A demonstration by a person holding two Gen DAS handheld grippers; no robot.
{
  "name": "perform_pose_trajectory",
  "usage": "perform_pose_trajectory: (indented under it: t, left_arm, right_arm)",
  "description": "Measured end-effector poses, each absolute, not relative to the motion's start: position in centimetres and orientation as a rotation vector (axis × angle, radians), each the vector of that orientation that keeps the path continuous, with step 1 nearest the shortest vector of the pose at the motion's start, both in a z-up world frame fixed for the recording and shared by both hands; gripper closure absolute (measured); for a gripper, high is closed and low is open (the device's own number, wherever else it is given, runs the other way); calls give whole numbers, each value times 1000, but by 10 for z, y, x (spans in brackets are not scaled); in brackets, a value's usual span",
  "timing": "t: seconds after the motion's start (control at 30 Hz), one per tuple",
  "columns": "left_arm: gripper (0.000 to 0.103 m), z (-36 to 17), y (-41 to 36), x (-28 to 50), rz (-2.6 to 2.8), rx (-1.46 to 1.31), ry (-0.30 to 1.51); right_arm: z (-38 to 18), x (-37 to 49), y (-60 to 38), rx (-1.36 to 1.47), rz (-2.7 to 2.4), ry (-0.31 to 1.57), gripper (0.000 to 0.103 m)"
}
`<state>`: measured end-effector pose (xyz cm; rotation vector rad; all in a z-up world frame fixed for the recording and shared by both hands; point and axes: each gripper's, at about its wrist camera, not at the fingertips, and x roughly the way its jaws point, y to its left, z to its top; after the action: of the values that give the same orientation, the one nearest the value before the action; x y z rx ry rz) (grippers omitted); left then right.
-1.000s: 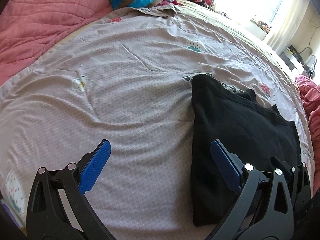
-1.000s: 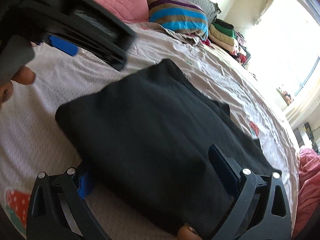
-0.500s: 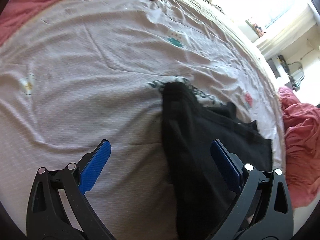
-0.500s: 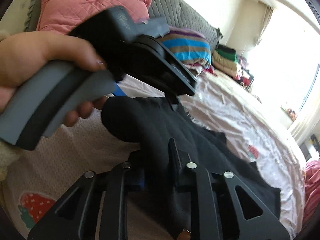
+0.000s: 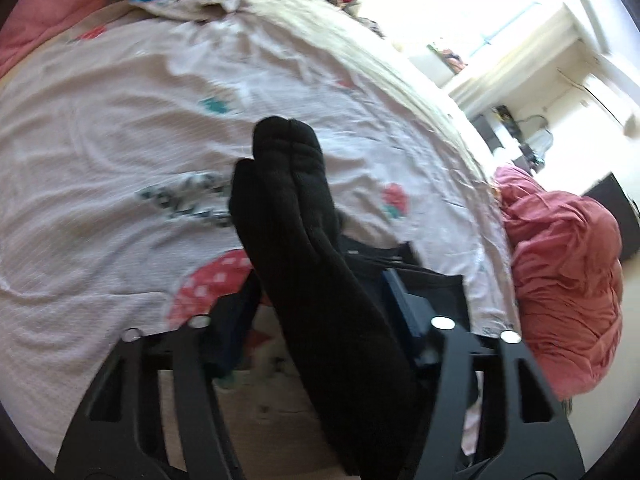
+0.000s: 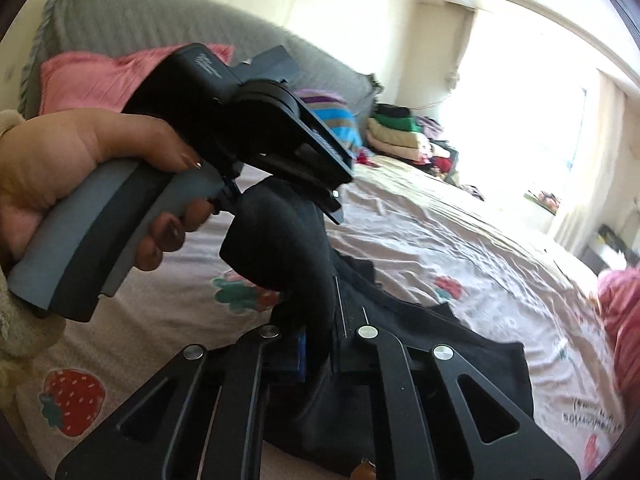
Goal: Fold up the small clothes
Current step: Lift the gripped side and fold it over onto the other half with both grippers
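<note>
A black folded garment (image 5: 296, 216) is lifted off the pink printed bedsheet (image 5: 120, 128). My left gripper (image 5: 320, 300) is shut on its folded edge, which stands up between the fingers. My right gripper (image 6: 320, 348) is shut on the same black garment (image 6: 280, 248), whose lower part (image 6: 440, 344) still lies on the sheet. In the right wrist view the left gripper's body (image 6: 256, 128) and the hand holding it sit just above and left of the raised fold.
A crumpled pink blanket (image 5: 568, 264) lies at the right of the bed. Pink pillow (image 6: 100, 76), striped pillow (image 6: 336, 120) and stacked folded clothes (image 6: 400, 132) sit at the grey headboard (image 6: 140, 20). A bright window is at far right.
Both grippers went from open around the flat garment to shut on its edge. They have lifted the edge up off the sheet.
</note>
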<state>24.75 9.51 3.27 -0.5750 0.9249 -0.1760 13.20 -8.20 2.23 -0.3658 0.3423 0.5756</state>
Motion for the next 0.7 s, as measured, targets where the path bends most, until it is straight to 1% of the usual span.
perform_pose_trajectory:
  t: [0.03,0.2,0.4,0.7]
  left_arm:
    - [65,39,87,248,-183,-554,913]
    - [72,62,54,250,-217,-476,892]
    - [73,76,24,250,-241,-420,881]
    - [73,82,-8,253,-265,-379,886]
  right_arm:
    - [24,132,-88,-343,566,339,96]
    - [32,133,-117,-244,527,325,96]
    - [39,134,-142,-179,498,316,96]
    - [42,128,-169,-95,457,317,96]
